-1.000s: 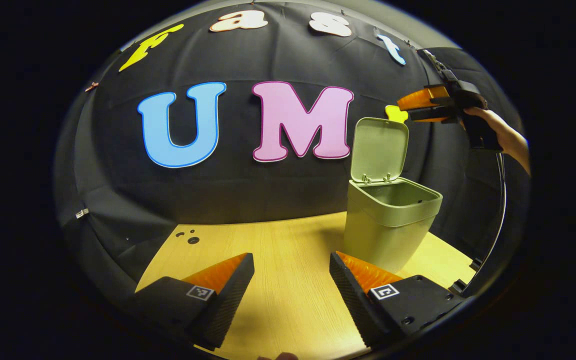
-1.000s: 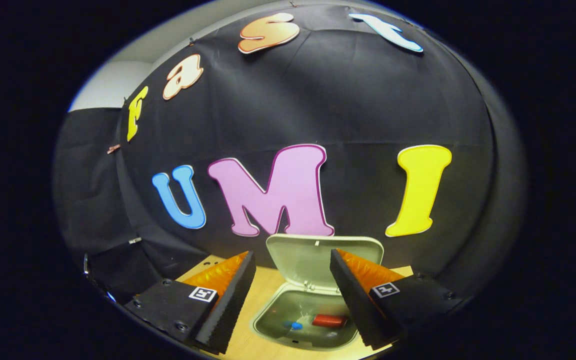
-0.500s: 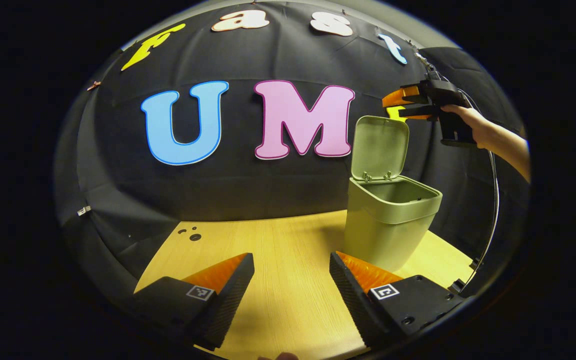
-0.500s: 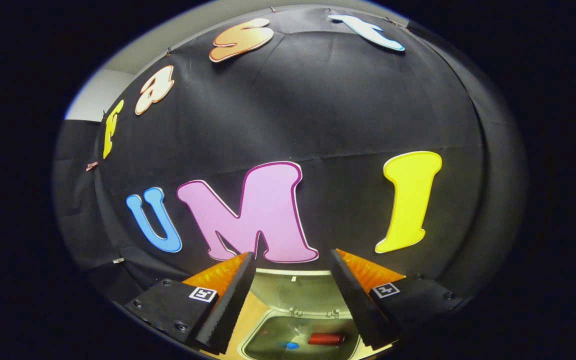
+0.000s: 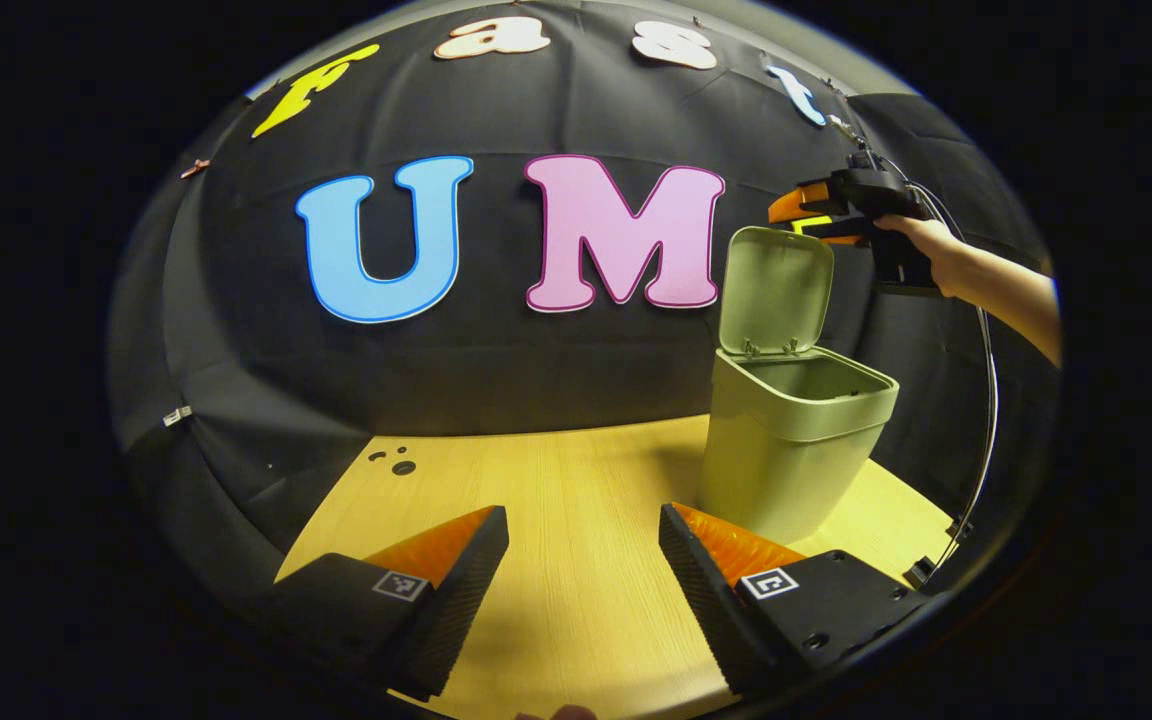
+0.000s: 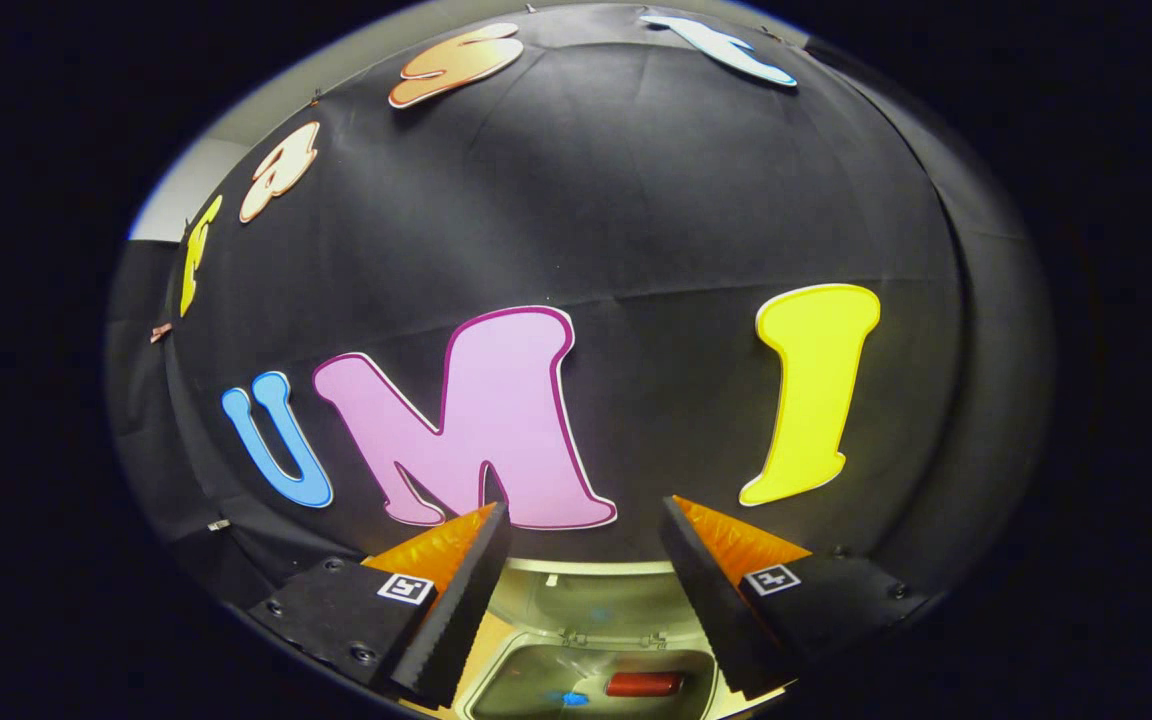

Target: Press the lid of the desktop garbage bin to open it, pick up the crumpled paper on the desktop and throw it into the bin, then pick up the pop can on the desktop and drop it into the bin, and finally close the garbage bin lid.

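Note:
The green desktop bin (image 5: 786,440) stands on the wooden table at the right of the left gripper view, its lid (image 5: 774,290) tipped up. My left gripper (image 5: 584,520) is open low over the table, left of the bin, holding nothing. My right gripper (image 5: 804,215), held by a hand, hovers just above and behind the lid's top edge. In the right gripper view that gripper (image 6: 584,515) is open, looking down past the lid (image 6: 586,600) into the bin, where the red pop can (image 6: 644,684) lies beside something blue (image 6: 568,697).
The wooden table (image 5: 556,500) stretches left of the bin, with small dark holes (image 5: 398,465) near its far left corner. A thin cable (image 5: 986,400) curves down from the right hand at the table's right edge. The black cloth wall stands close behind the bin.
My right gripper has moved up and back over the bin, toward the lid's top edge, so less of the bin's inside shows. My left gripper has barely shifted.

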`<state>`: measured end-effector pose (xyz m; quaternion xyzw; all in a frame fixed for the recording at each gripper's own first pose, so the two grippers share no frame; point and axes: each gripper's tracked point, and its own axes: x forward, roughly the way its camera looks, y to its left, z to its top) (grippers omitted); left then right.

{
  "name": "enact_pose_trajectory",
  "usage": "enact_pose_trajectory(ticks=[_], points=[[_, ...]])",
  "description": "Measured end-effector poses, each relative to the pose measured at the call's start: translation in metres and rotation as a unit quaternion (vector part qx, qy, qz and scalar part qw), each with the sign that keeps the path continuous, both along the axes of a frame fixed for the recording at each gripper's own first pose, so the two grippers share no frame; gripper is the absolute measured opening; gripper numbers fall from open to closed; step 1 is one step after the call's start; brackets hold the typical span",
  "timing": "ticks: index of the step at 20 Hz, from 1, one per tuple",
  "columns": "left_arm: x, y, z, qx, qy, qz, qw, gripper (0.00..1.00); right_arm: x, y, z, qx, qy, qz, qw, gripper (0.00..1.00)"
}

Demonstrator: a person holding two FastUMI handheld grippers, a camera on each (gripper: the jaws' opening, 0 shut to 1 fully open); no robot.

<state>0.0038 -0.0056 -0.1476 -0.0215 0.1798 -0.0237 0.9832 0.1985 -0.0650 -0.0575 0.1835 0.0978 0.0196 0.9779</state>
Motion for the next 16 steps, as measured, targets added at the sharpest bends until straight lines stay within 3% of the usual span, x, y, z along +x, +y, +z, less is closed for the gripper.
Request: enact_pose_trajectory(ticks=[6, 16], points=[[0.006, -0.004, 0.002, 0.003, -0.002, -0.01, 1.0, 0.98, -0.025, 0.012, -0.008, -0.05, 0.015, 0.028, 0.998, 0.96], [0.006, -0.014, 0.006, 0.006, -0.006, -0.028, 1.0, 0.97, -0.078, 0.031, -0.037, -0.025, 0.053, 0.07, 0.996, 0.96]])
